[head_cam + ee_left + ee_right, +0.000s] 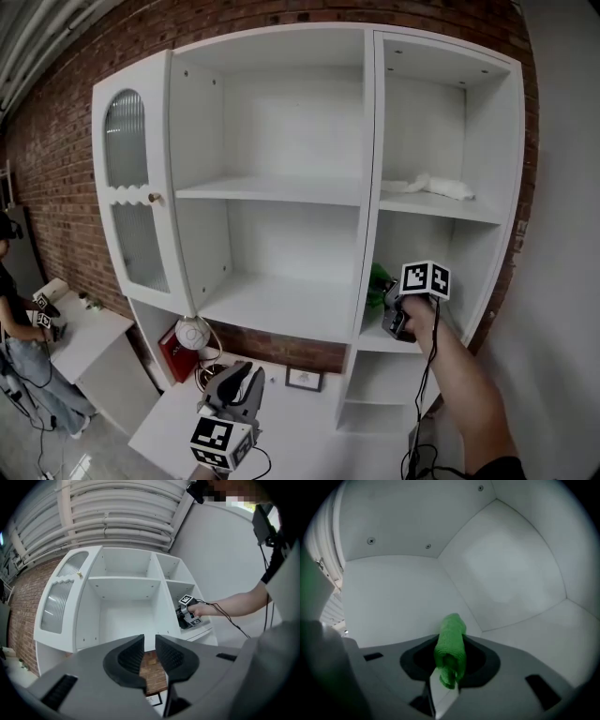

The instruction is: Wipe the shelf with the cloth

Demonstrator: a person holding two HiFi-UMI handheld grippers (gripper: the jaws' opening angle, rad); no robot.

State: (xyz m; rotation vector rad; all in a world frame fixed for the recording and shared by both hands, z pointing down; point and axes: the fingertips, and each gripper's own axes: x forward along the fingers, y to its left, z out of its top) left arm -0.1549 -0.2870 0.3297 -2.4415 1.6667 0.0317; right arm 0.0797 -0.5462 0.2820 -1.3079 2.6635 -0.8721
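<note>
White shelf unit against brick wall. Right tool inside lower right compartment, jaws clamped on bunched green cloth, which sticks out past tips. Cloth-to-shelf contact unclear. Head view shows only scrap of green; grip seen only in right gripper view. Left tool low over worktop, narrow gap, nothing between jaws.

An industrial hall or workshop fitted out as a mock home; a bare red brick wall runs behind; white ribbed ceiling panels and pipes hang overhead; a white wooden shelf cabinet with an arched ribbed-glass door serves as household furniture; at the far left a second person stands at a low white surface.
</note>
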